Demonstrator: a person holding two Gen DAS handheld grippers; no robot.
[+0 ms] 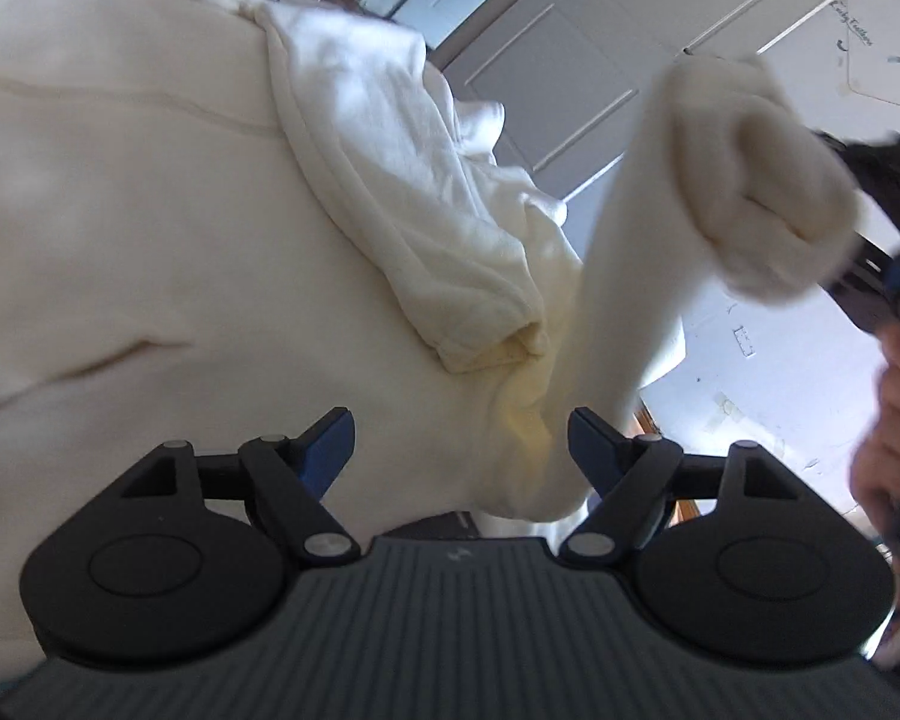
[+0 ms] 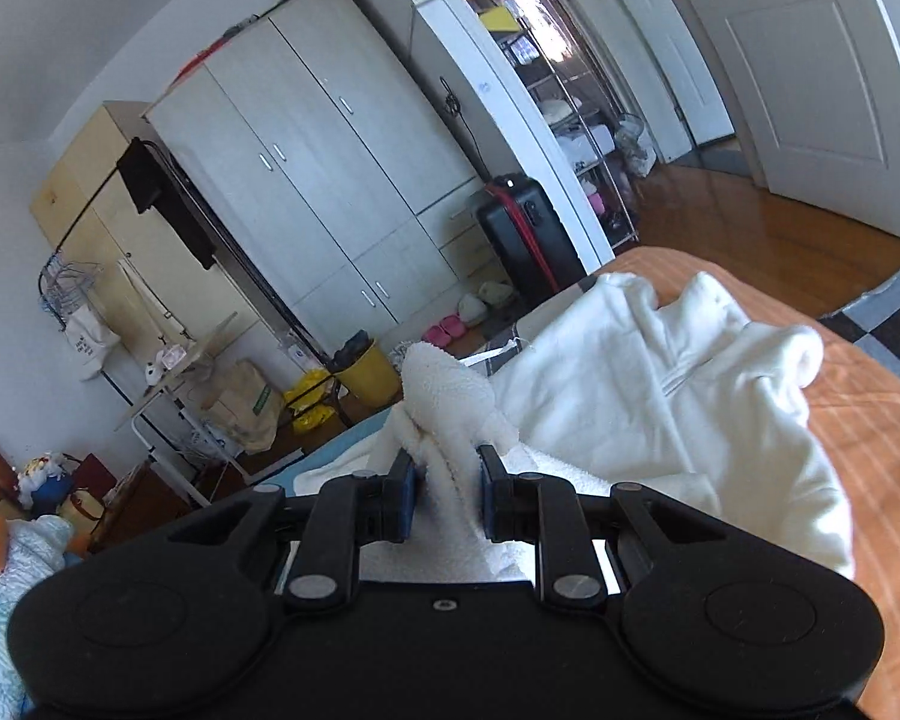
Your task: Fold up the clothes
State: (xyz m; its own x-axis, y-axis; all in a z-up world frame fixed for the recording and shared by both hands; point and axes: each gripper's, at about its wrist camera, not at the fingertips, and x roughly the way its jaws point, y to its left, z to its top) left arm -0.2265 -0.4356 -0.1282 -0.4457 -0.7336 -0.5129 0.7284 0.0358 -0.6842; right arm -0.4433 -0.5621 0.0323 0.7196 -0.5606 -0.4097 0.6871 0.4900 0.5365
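Because its sleeve must fold inward, the right gripper [image 2: 447,495] clamps the cream fleece pullover's [image 2: 660,396] fluffy cuff [image 2: 444,384], lifted above the pullover; the left gripper [image 1: 461,447] gapes empty beside it

Your left gripper [image 1: 461,441] has a ribbed grey body with a small pale mark at its centre, two round black side plates, black linkage arms on silver pivot pins, and blue pads [image 1: 330,444]. Your right gripper [image 2: 447,489] is black throughout, with the same silver pins and blue pads [image 2: 403,501].
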